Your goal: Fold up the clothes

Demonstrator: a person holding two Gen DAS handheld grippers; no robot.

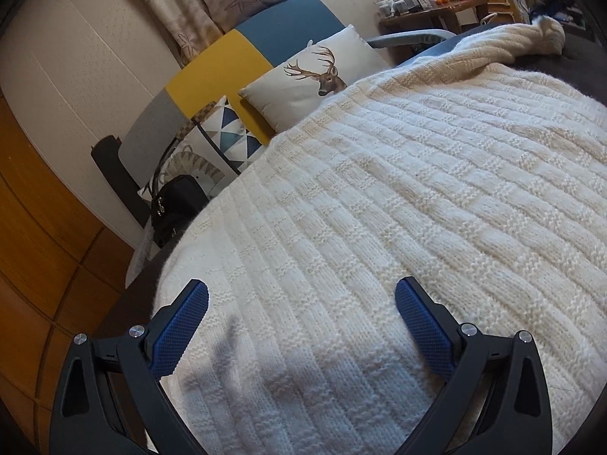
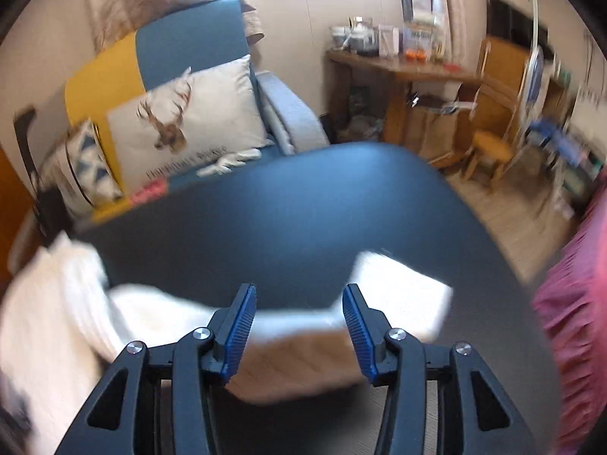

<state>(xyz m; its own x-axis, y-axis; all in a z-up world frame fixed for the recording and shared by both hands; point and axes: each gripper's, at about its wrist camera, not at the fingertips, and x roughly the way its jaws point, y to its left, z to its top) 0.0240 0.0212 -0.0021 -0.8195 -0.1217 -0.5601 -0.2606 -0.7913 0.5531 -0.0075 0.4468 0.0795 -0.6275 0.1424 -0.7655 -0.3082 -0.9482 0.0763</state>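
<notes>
Clearly the folding is only beginning. The left tongs are standing wide, gripping nothing, and hovering just above the cream-white chunky knitted sweater, close to its near edge. The right tongs are standing about half apart, also gripping nothing; beyond them a strip of that same knit is lying flat, with a light brown patch below it that is too blurred to name.

That knitted sweater is lying spread over the dark blue tabletop, covering most of it in the left wrist view, its bunched sleeve end trailing at the far corner. In the right wrist view the garment is sitting at the near and left part of the tabletop, while the far half is showing bare. Beyond the sweater a white cushion printed with a deer head is leaning on a sofa of blue, yellow and grey panels. To the right of the sweater something crimson and gathered is filling the frame edge.

Judging by the flat lie, no finished fold is showing; taking hold, the folds themselves and the tidying are all waiting.
</notes>
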